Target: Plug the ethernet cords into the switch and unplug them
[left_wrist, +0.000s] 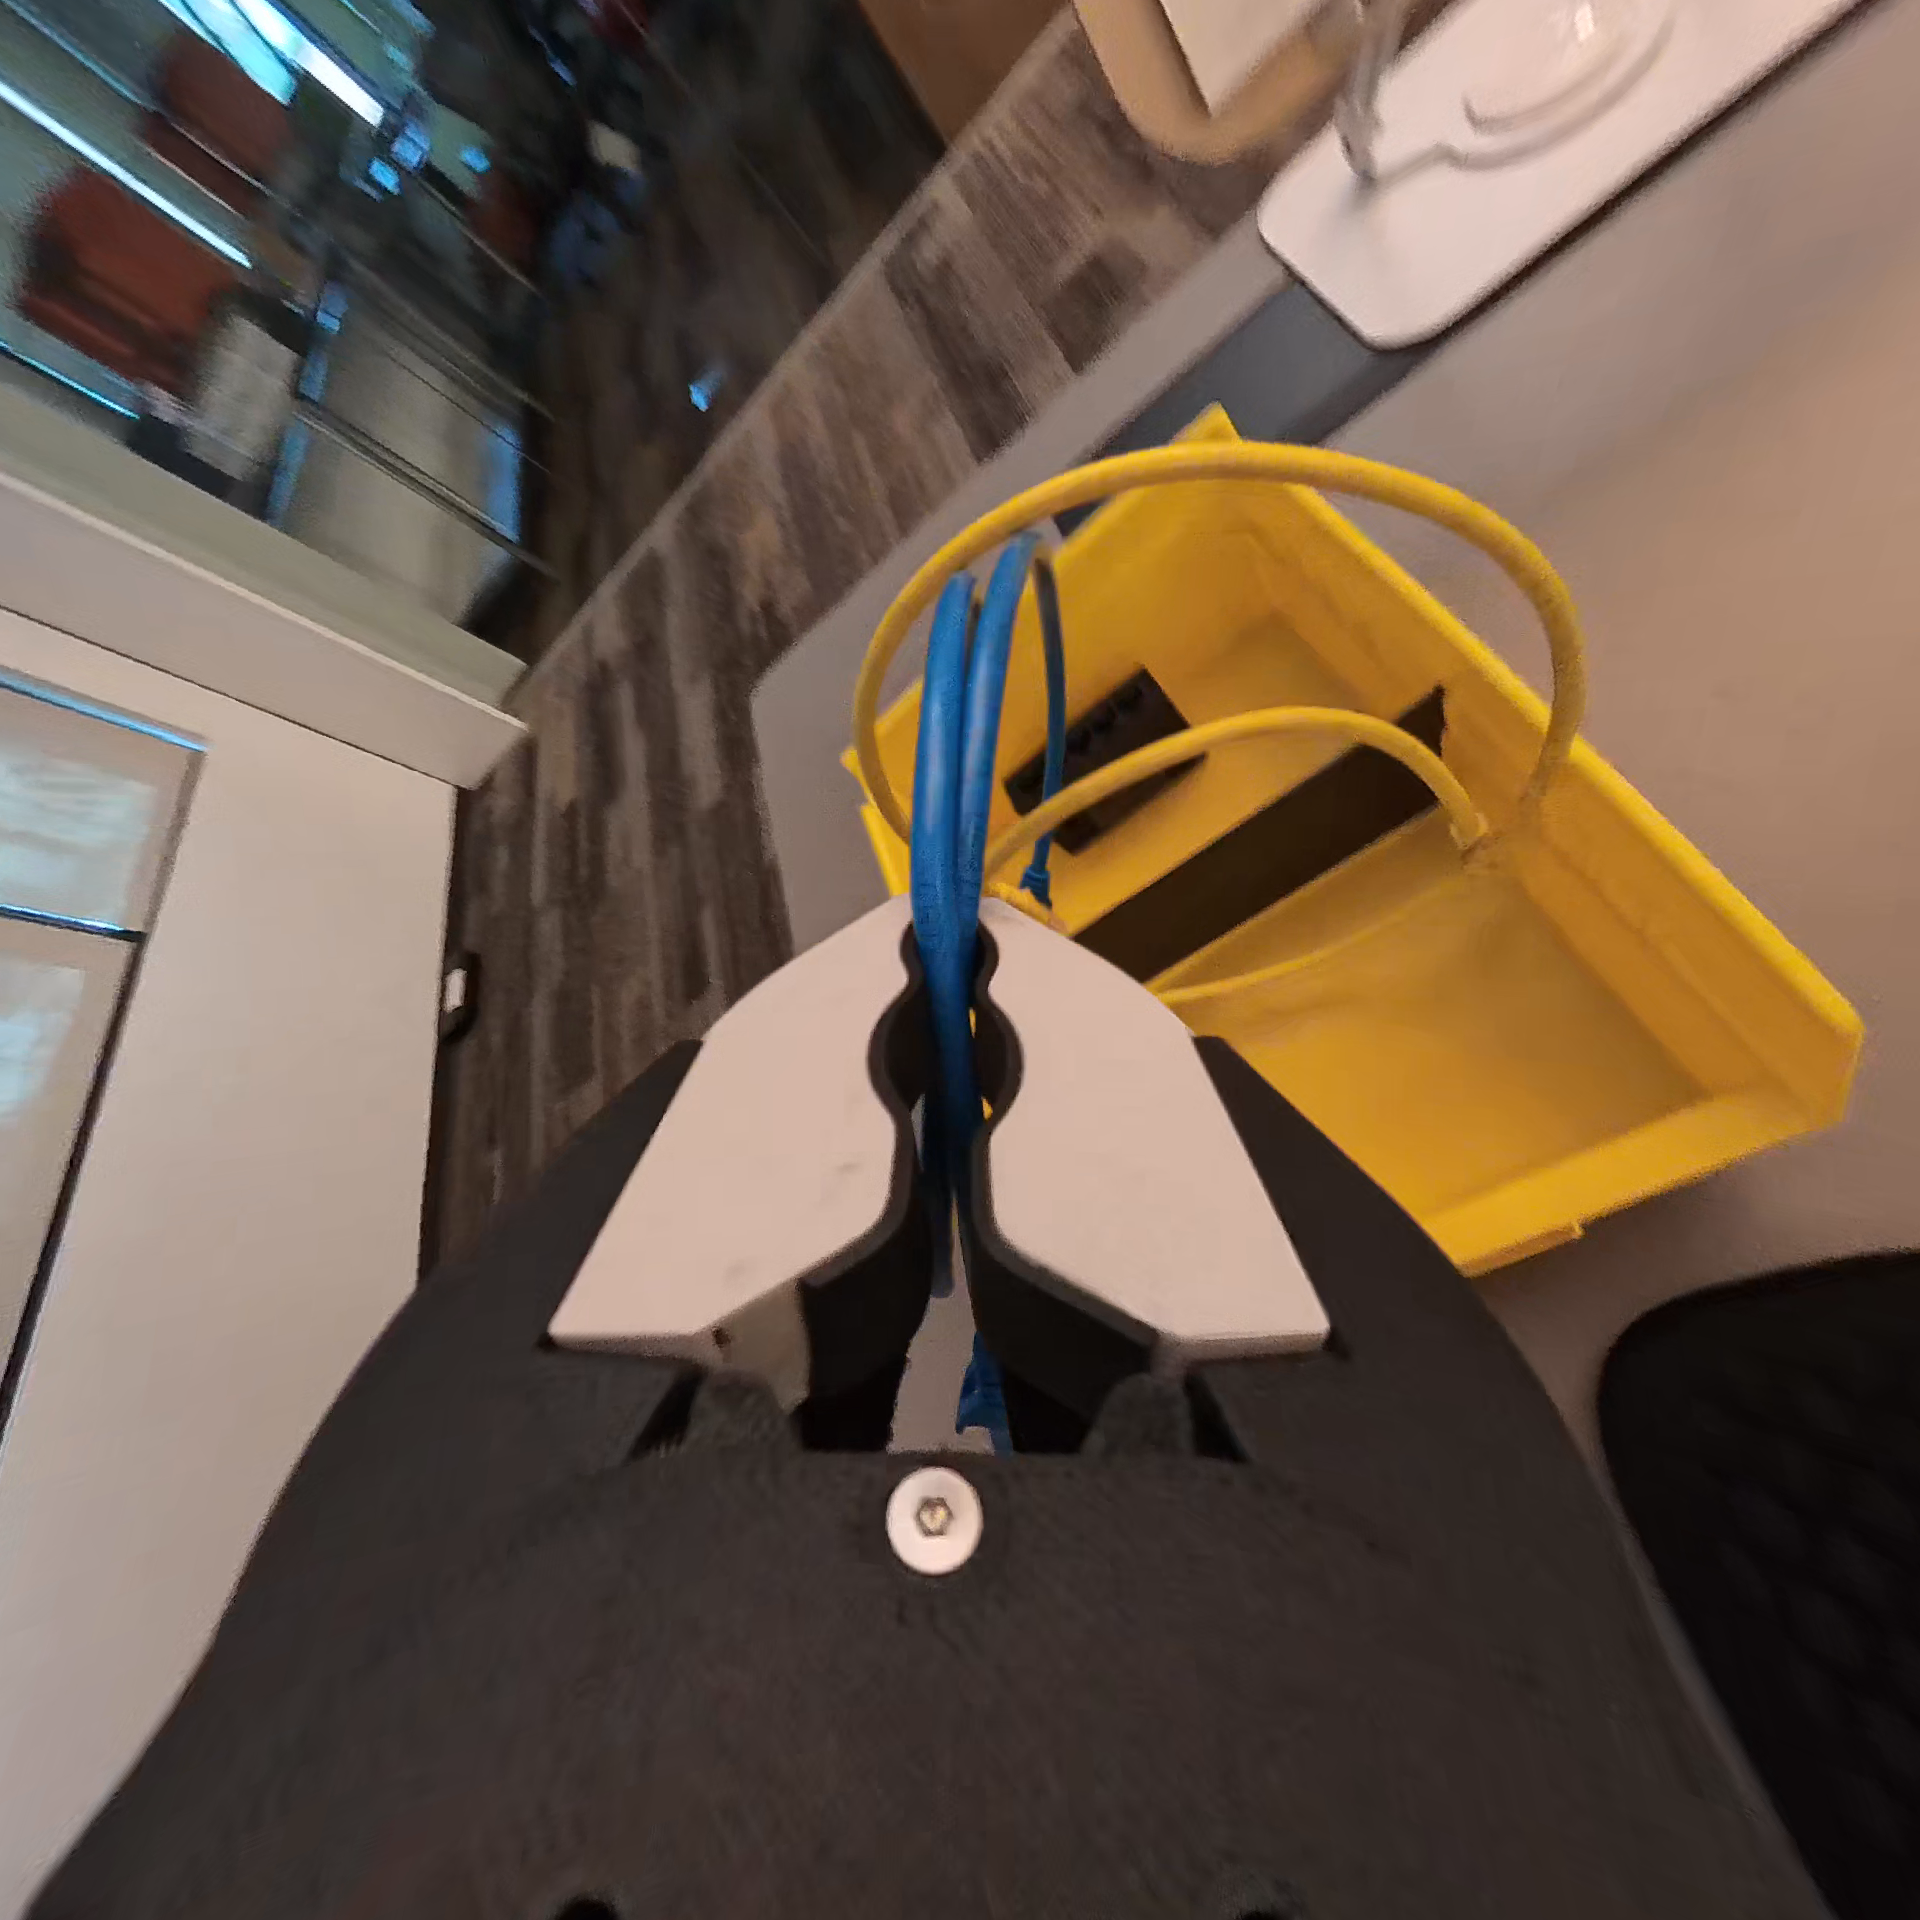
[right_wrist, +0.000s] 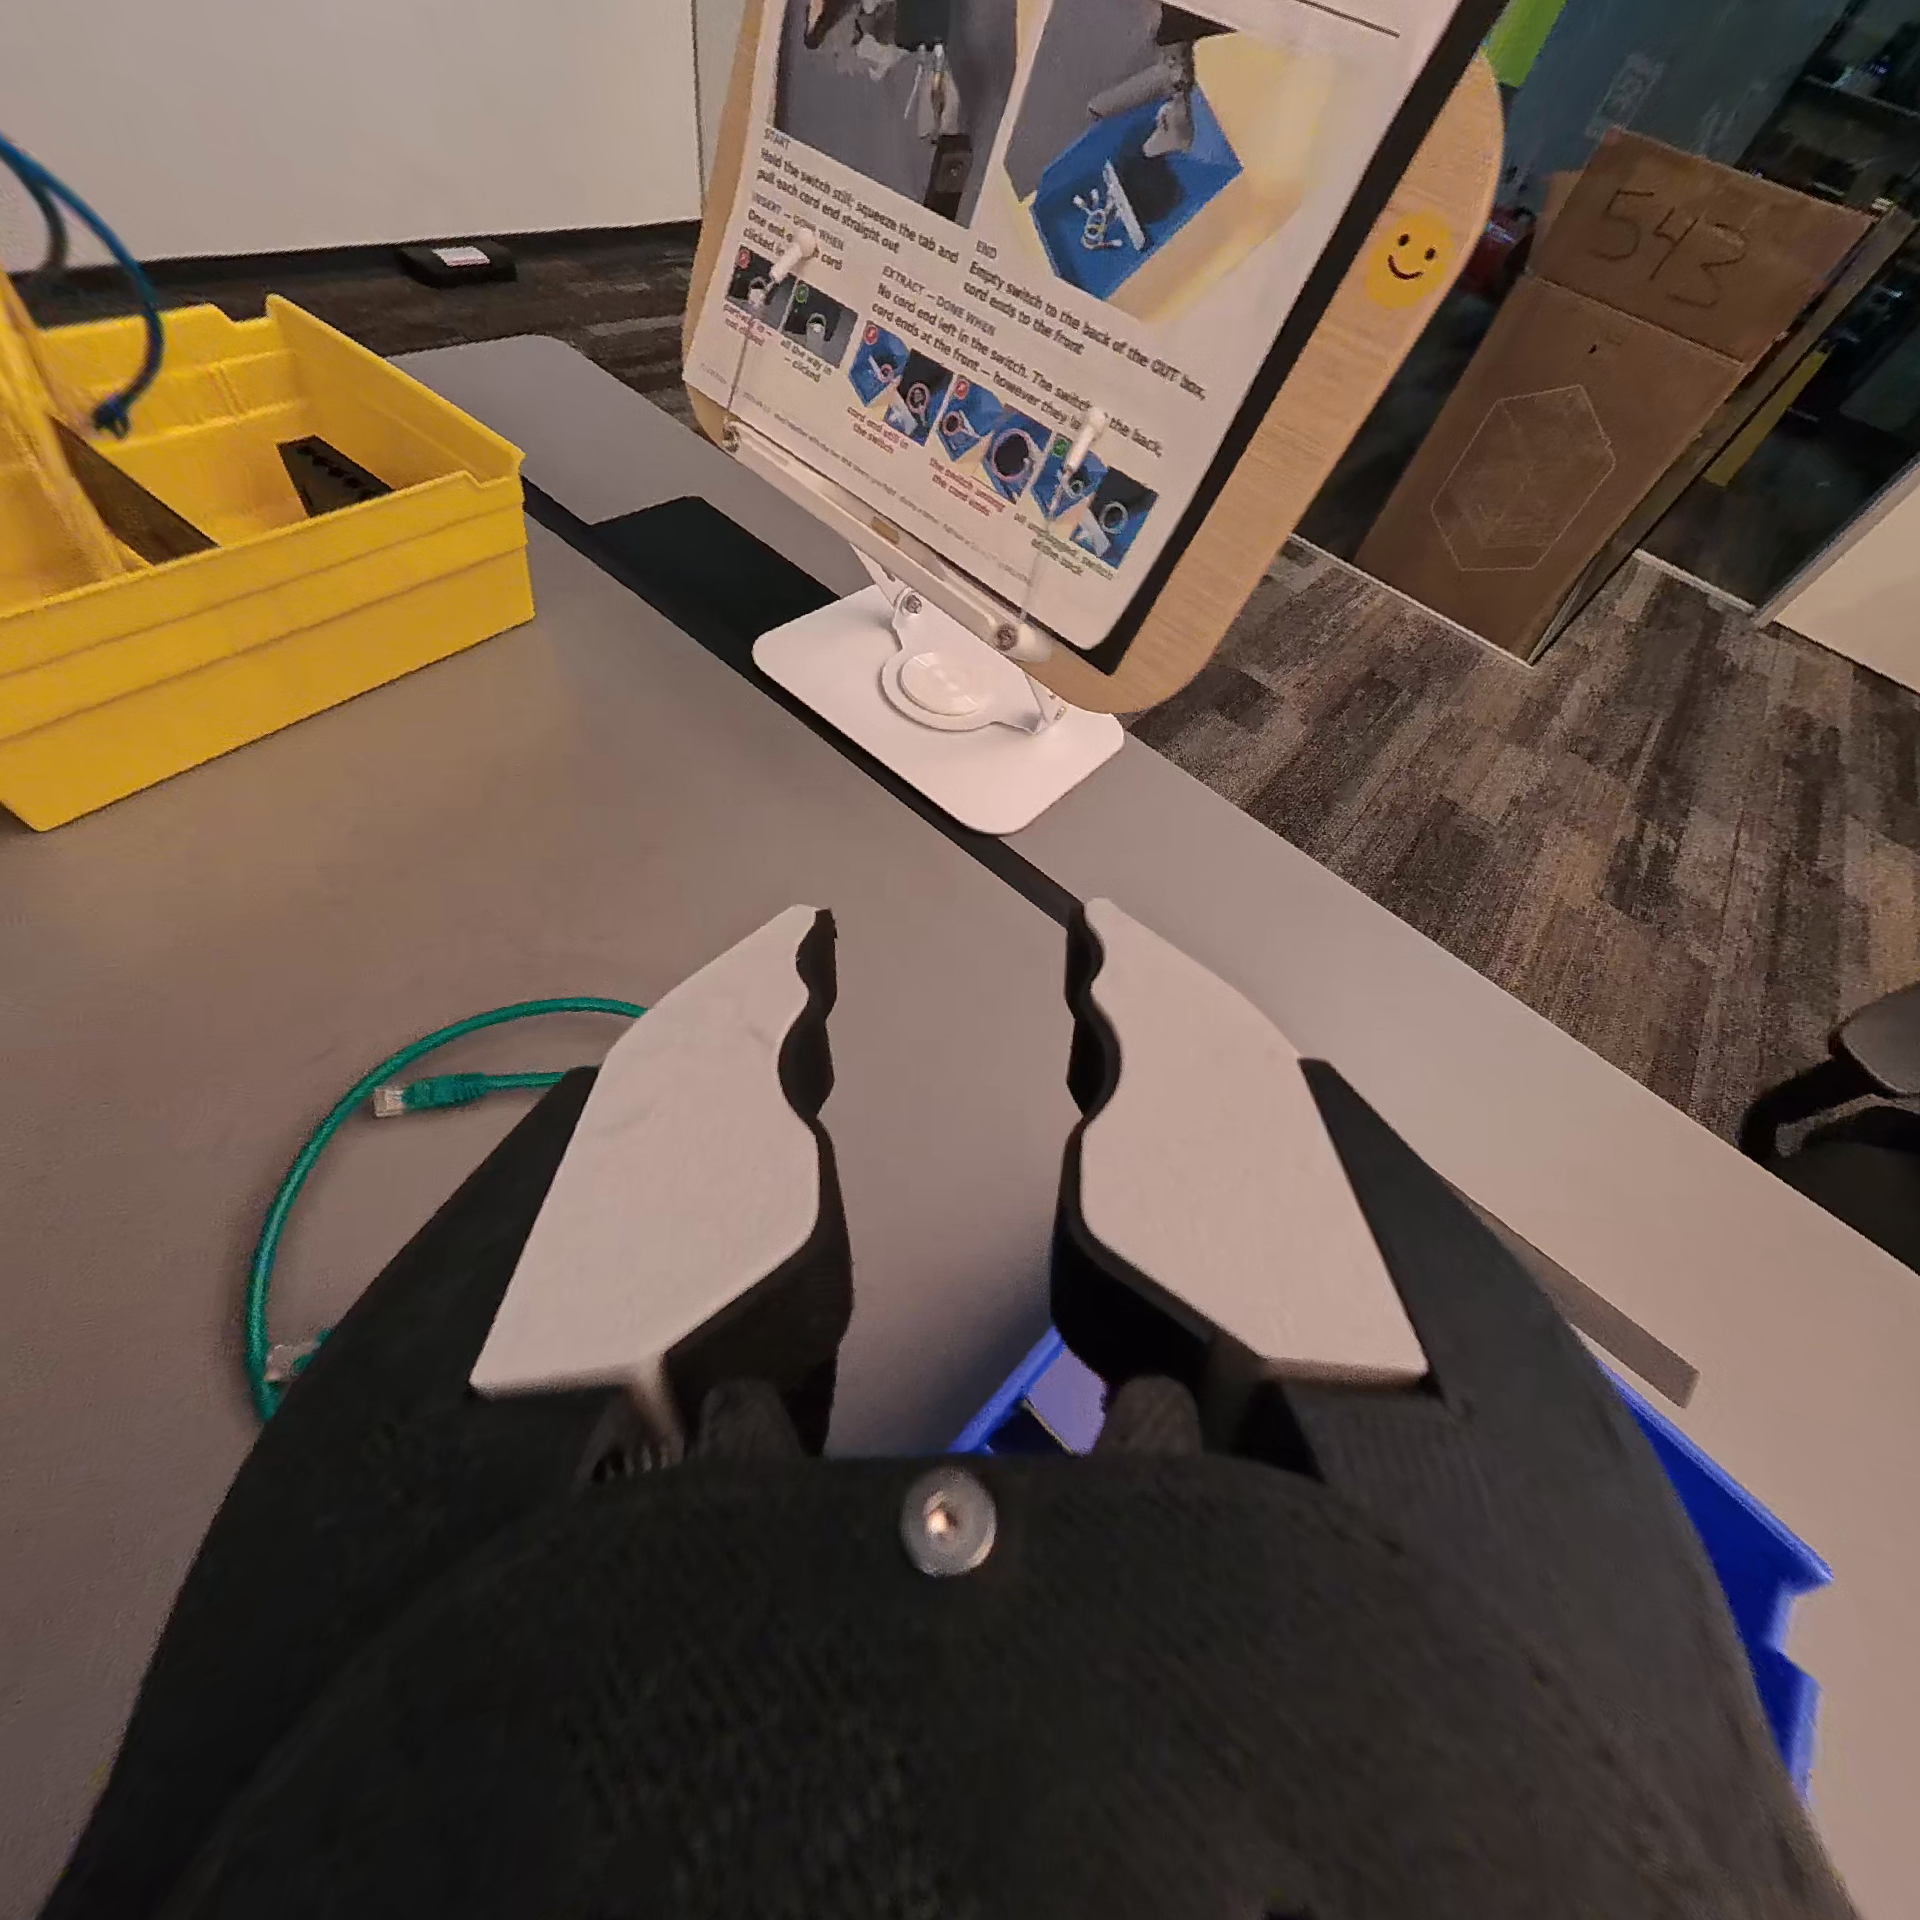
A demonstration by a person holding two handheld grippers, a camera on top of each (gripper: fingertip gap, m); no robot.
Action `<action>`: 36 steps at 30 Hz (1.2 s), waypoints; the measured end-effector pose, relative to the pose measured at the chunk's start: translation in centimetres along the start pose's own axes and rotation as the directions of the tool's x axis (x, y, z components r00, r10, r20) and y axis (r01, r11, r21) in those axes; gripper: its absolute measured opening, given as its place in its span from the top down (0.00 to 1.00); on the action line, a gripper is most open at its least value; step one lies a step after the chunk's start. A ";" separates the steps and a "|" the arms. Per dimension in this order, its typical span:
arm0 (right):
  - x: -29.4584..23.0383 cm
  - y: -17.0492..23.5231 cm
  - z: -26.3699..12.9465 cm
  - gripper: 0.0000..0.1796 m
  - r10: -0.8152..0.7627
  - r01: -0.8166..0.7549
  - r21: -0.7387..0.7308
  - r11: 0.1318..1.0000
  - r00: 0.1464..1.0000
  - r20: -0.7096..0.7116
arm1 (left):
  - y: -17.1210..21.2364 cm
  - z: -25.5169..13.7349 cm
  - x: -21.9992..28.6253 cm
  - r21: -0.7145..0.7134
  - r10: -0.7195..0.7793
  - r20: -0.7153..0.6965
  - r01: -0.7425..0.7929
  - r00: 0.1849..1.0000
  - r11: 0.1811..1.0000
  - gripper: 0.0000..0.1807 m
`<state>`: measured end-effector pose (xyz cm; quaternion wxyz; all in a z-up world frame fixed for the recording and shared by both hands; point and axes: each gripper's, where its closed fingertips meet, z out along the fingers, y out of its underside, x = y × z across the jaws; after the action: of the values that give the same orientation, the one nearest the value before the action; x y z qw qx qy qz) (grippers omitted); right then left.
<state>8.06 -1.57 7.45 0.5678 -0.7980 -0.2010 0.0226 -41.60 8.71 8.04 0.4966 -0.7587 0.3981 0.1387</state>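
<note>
Fingers of the left gripper pinch a blue cord, lifted above the yellow bin holding the black switch and a yellow cord. Right gripper hangs wide over bare table; a green cord lies near left, the table edge right.

The far background in the left wrist view was smeared by motion blur, so the shelving there could not be made out. The ports of the black switch in the yellow bin were too small to be counted. In the right wrist view, the green cord was partly hidden under the right gripper, the blue bin was largely covered by it, and the blue cord was cut off at the left edge.
</note>
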 end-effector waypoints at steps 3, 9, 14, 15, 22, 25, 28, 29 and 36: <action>-1.8 -1.0 0.9 0.77 -0.007 0.005 0.030 1.000 0.998 0.057 | -2.5 -2.8 -1.6 0.156 -0.077 0.067 0.066 0.995 0.986 0.99; -9.2 -4.4 3.4 0.74 -0.072 0.035 0.150 0.988 0.966 0.249 | -6.1 -6.3 -1.5 0.346 -0.128 0.072 0.095 0.989 0.933 0.99; -15.5 -5.6 5.6 0.70 -0.116 0.043 0.200 0.979 0.923 0.367 | -9.0 -9.4 -0.8 0.493 -0.146 0.055 0.100 0.988 0.865 0.99; -16.6 -5.6 6.0 0.70 -0.125 0.048 0.203 0.978 0.914 0.386 | -9.6 -10.3 -0.5 0.528 -0.147 0.047 0.100 0.988 0.843 0.99; -21.6 -5.8 8.1 0.61 -0.153 0.028 0.279 0.960 0.884 0.441 | -13.5 -15.6 3.1 0.709 -0.091 -0.094 0.131 0.991 0.693 1.00; -24.2 -5.6 8.2 0.61 -0.178 0.018 0.302 0.953 0.840 0.513 | -14.3 -16.2 4.4 0.719 -0.065 -0.120 0.132 0.991 0.682 1.00; -25.9 -5.0 7.9 0.61 -0.196 0.030 0.281 0.959 0.789 0.582 | -15.1 -16.4 5.2 0.731 -0.052 -0.125 0.127 0.991 0.670 0.99; -25.9 -5.2 7.8 0.61 -0.196 0.023 0.291 0.956 0.789 0.582 | -15.4 -16.4 5.6 0.736 -0.041 -0.139 0.131 0.989 0.664 0.99; -25.8 -6.6 7.1 0.65 -0.339 0.086 0.474 0.876 0.809 0.480 | -16.5 -16.5 7.9 0.749 0.044 -0.209 0.132 0.977 0.649 1.00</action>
<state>-19.45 -2.30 5.98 0.6463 -0.5833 -0.4353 0.2290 -27.31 -6.12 21.53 0.7269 -0.5008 0.4506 -0.1331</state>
